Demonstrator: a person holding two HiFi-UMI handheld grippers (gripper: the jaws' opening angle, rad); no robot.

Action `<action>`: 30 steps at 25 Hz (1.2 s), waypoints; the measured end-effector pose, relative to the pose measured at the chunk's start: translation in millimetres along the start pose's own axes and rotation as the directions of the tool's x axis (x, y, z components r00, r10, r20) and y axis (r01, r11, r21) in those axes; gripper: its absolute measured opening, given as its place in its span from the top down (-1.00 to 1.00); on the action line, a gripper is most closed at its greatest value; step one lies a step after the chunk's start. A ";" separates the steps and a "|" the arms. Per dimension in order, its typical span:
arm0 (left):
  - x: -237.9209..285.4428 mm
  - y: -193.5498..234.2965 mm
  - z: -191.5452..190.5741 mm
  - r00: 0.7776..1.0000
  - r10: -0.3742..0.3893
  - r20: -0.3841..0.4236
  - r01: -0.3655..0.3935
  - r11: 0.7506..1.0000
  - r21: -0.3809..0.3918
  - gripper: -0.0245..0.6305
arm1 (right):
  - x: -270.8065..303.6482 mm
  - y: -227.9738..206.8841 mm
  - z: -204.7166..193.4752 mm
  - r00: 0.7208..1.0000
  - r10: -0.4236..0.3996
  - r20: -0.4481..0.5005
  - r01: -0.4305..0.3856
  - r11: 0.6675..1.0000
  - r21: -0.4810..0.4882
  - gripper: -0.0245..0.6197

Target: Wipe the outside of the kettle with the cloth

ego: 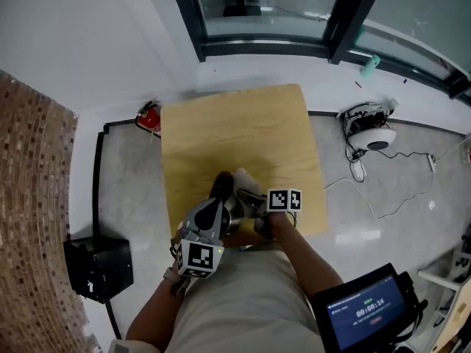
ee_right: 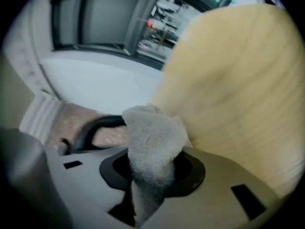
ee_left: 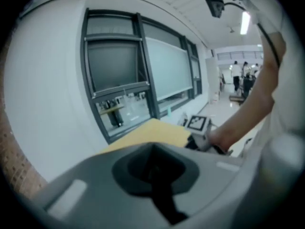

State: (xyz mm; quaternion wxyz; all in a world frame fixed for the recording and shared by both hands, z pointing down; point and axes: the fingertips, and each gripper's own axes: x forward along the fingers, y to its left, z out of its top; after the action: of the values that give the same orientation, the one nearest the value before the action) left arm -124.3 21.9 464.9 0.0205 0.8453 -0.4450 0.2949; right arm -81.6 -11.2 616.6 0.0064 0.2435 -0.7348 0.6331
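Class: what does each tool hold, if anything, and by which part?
Right tool: the cloth, pinched at a bunched fold. Left tool: nothing between its shut jaws.

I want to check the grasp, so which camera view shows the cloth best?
The right gripper view: the cloth fills the middle, pinched between the fingers of the right gripper. The head view shows only a small pale piece beside the kettle. The left gripper view shows no cloth.
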 end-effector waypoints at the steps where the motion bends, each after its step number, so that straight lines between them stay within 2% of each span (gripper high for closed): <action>1: 0.5 -1.3 0.2 1.000 0.000 -0.004 0.000 1.000 0.016 0.94 | 2.1 -9.7 -4.5 0.998 -0.049 -0.036 0.049 0.999 -0.013 0.51; 2: 1.1 -2.8 0.7 1.000 -0.001 -0.004 0.001 1.000 0.026 0.94 | -2.3 11.9 -3.1 0.999 0.017 -0.042 -0.019 0.998 -0.062 0.51; 3: 1.8 -3.6 1.3 1.000 -0.002 0.002 0.002 1.000 0.029 0.94 | -11.4 52.8 2.7 0.986 0.166 -0.030 -0.169 0.979 -0.116 0.51; 4: 2.1 -3.4 1.7 1.000 -0.002 0.010 0.001 1.000 0.026 0.94 | -21.0 92.8 8.7 0.947 0.322 -0.019 -0.321 0.934 -0.159 0.51; 5: 1.9 -3.0 1.4 1.000 0.000 0.015 -0.001 1.000 0.024 0.94 | -25.4 113.2 11.7 0.915 0.404 -0.016 -0.400 0.897 -0.188 0.50; 6: 1.9 -2.7 0.8 1.000 0.002 0.015 -0.002 1.000 0.026 0.94 | -21.3 103.9 11.5 0.927 0.376 -0.021 -0.372 0.905 -0.209 0.50; 7: 2.4 -2.5 0.6 1.000 0.002 0.013 -0.002 1.000 0.031 0.94 | -10.9 70.0 9.1 0.968 0.249 -0.036 -0.251 0.943 -0.218 0.50; 8: 3.2 -2.4 1.1 1.000 0.000 0.010 -0.001 0.999 0.034 0.94 | 0.4 30.4 5.0 0.994 0.089 -0.069 -0.102 0.972 -0.212 0.51; 9: 3.8 -2.4 1.7 1.000 -0.001 0.010 0.001 0.999 0.035 0.94 | 7.0 8.6 1.2 0.993 -0.011 -0.114 -0.013 0.979 -0.205 0.51; 10: 3.9 -2.4 2.2 1.000 -0.002 0.011 0.001 0.999 0.034 0.94 | 6.9 17.8 0.6 0.989 0.002 -0.147 -0.034 0.976 -0.216 0.51; 11: 3.7 -2.2 2.5 1.000 0.001 0.016 -0.001 1.000 0.031 0.94 | 1.5 51.6 4.4 0.981 0.109 -0.159 -0.146 0.958 -0.245 0.51; 12: 3.4 -1.4 2.4 1.000 0.007 0.021 -0.007 1.000 0.027 0.94 | -5.2 89.6 9.8 0.959 0.233 -0.162 -0.271 0.921 -0.280 0.51; 13: 3.3 -0.2 2.0 1.000 0.015 0.024 -0.015 1.000 0.021 0.94 | -8.3 111.0 13.5 0.940 0.302 -0.160 -0.338 0.890 -0.306 0.51; 14: 3.5 0.7 1.4 1.000 0.021 0.024 -0.021 1.000 0.016 0.94 | -5.2 105.8 14.0 0.946 0.286 -0.152 -0.321 0.892 -0.317 0.51; 15: 4.3 0.8 1.1 1.000 0.022 0.019 -0.023 1.000 0.014 0.94 | 2.3 76.6 12.6 0.970 0.200 -0.141 -0.234 0.925 -0.300 0.51; 16: 5.7 0.2 1.5 1.000 0.021 0.013 -0.022 1.000 0.015 0.94 | 10.1 36.8 10.7 0.987 0.080 -0.140 -0.114 0.960 -0.256 0.51; 17: 7.1 -0.5 2.7 1.000 0.019 0.010 -0.019 1.000 0.017 0.94 | 14.7 3.7 9.6 0.988 -0.024 -0.153 -0.010 0.975 -0.222 0.51; 18: 7.8 -1.2 4.2 1.000 0.014 0.010 -0.015 1.000 0.017 0.94 | 14.6 -10.5 9.8 0.981 -0.090 -0.170 0.045 0.967 -0.251 0.51; 19: 7.3 -1.8 5.6 1.000 0.008 0.014 -0.008 1.000 0.013 0.94 | 11.2 -7.0 10.2 0.974 -0.128 -0.187 0.051 0.927 -0.371 0.52; 20: 6.0 -1.8 6.2 1.000 0.001 0.019 -0.001 1.000 0.007 0.94 | 6.8 3.7 8.3 0.962 -0.170 -0.213 0.021 0.825 -0.564 0.52; 21: 4.8 -1.2 5.8 1.000 -0.004 0.023 0.004 1.000 0.001 0.94 | 2.7 11.8 3.2 0.939 -0.245 -0.242 -0.033 0.635 -0.772 0.52; 22: 4.4 -0.3 4.4 1.000 -0.004 0.023 0.004 1.000 -0.001 0.94 | -0.7 14.4 -4.2 0.901 -0.351 -0.256 -0.114 0.376 -0.919 0.52; 23: 4.9 0.6 2.8 1.000 0.001 0.020 -0.001 1.000 0.005 0.94 | -2.9 11.6 -12.2 0.852 -0.462 -0.247 -0.216 0.120 -0.969 0.52; 24: 5.7 1.1 1.8 1.000 0.010 0.015 -0.010 1.000 0.018 0.94 | -3.9 6.4 -19.4 0.802 -0.551 -0.231 -0.319 -0.068 -0.945 0.52; 25: 5.9 1.0 1.3 1.000 0.021 0.010 -0.022 0.999 0.039 0.94 | -4.0 5.8 -23.9 0.771 -0.595 -0.226 -0.397 -0.172 -0.902 0.52; 26: 5.2 0.4 1.0 0.999 0.032 0.007 -0.032 0.998 0.061 0.94 | -3.6 15.7 -24.5 0.775 -0.584 -0.242 -0.436 -0.216 -0.874 0.52; 27: 3.9 -0.7 1.1 0.999 0.038 0.006 -0.038 0.997 0.074 0.94 | -2.9 35.5 -21.1 0.808 -0.525 -0.269 -0.434 -0.220 -0.874 0.52; 28: 2.8 -1.7 1.5 0.999 0.038 0.007 -0.038 0.996 0.077 0.94 | -1.4 56.4 -14.8 0.846 -0.449 -0.286 -0.408 -0.201 -0.891 0.52; 29: 2.4 -2.1 1.4 0.999 0.034 0.009 -0.034 0.997 0.072 0.94 | 1.4 65.7 -8.7 0.866 -0.413 -0.281 -0.381 -0.184 -0.906 0.52; 30: 2.8 -1.8 0.8 1.000 0.028 0.011 -0.028 0.998 0.064 0.94 | 5.5 56.0 -5.5 0.855 -0.451 -0.257 -0.373 -0.190 -0.908 0.52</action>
State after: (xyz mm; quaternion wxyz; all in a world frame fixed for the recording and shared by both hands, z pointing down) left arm -121.4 20.6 466.1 -0.0132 0.8407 -0.4472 0.3050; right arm -108.6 -3.5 567.5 0.4091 -0.0089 -0.9023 -0.1359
